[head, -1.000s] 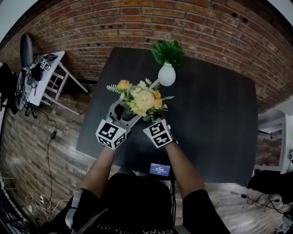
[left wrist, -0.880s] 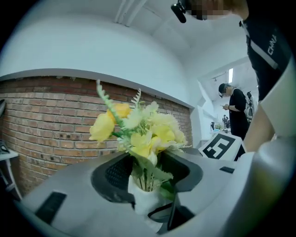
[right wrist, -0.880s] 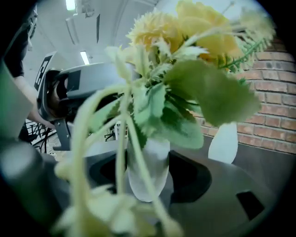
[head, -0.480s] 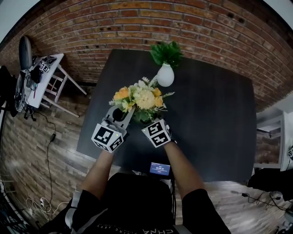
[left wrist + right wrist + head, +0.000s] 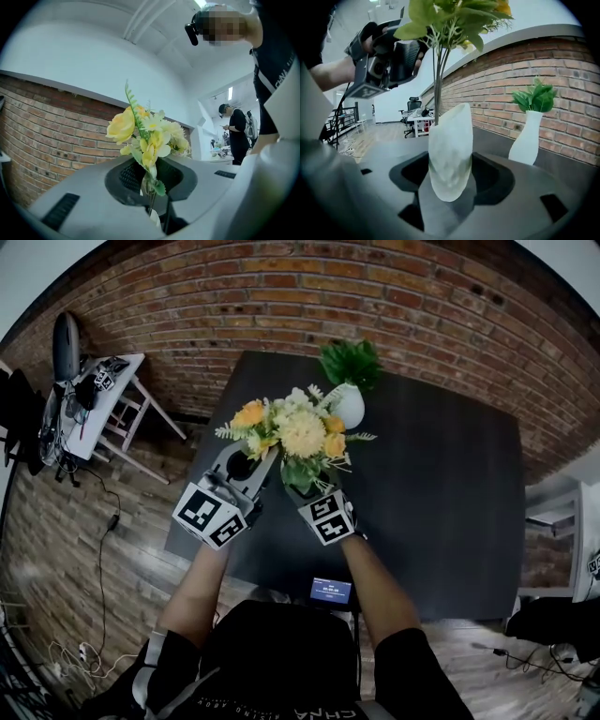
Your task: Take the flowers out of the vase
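The left claw (image 5: 258,465), up-left of the vase (image 5: 451,150), has just been closing its jaws and now pinches narrow on the flower stems (image 5: 438,79), low under the blooms, likely so the bunch pulls straight up. The flowers (image 5: 298,432) stand right above the vase, stems running into its mouth, so not out yet. The right claw (image 5: 451,179) clamps wide round the vase body, probably to steady it against the pull. A white vase with green leaves (image 5: 349,404) stands beyond the vase to its right, apart, on the counter (image 5: 441,484). Hidden: stem ends behind the frosted wall; vase under blooms in head view; vase foot cut off, contact with counter unclear.
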`<state>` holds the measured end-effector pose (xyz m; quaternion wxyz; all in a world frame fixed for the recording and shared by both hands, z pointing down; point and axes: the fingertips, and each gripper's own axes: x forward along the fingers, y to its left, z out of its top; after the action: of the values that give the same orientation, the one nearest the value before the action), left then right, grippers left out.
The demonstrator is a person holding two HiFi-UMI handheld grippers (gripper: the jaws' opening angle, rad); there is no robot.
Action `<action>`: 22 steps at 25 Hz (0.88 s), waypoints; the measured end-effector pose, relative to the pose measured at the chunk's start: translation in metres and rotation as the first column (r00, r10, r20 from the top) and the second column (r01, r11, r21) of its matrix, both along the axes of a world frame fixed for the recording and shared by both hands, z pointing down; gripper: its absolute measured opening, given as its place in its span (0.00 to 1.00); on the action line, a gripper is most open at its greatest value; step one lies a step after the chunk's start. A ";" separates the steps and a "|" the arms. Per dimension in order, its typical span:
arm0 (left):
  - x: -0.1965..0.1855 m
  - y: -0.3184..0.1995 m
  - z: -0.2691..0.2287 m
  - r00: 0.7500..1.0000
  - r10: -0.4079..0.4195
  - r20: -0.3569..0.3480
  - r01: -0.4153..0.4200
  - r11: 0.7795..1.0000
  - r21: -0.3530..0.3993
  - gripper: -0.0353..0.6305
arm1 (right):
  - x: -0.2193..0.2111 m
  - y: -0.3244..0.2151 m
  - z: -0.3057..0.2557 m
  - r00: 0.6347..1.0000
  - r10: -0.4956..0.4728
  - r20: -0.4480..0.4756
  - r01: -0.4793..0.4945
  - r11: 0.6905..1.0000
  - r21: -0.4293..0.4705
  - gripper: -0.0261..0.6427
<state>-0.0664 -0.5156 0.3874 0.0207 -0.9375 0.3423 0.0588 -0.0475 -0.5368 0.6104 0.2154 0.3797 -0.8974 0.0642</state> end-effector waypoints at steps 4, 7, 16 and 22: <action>-0.003 -0.002 -0.027 1.000 -0.006 -0.030 0.007 1.000 0.012 0.13 | 0.001 -0.002 -0.002 1.000 0.004 -0.009 -0.004 1.000 -0.012 0.47; -0.005 -0.003 -0.043 0.998 -0.009 -0.060 0.009 1.000 -0.005 0.13 | 0.003 -0.004 -0.003 1.000 0.006 -0.012 -0.006 1.000 -0.024 0.47; -0.009 -0.002 -0.083 0.990 -0.016 -0.139 0.011 0.999 -0.034 0.12 | 0.007 -0.006 -0.003 1.000 0.005 -0.007 -0.005 0.999 -0.048 0.47; -0.019 0.001 -0.101 0.985 -0.029 -0.172 0.026 0.999 -0.024 0.12 | 0.004 -0.005 -0.002 1.000 -0.010 -0.005 0.010 0.998 -0.056 0.47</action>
<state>-0.0858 -0.5148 0.2860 -0.0183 -0.9243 0.3563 0.1358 -0.0439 -0.5419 0.6084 0.2285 0.3693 -0.8965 0.0872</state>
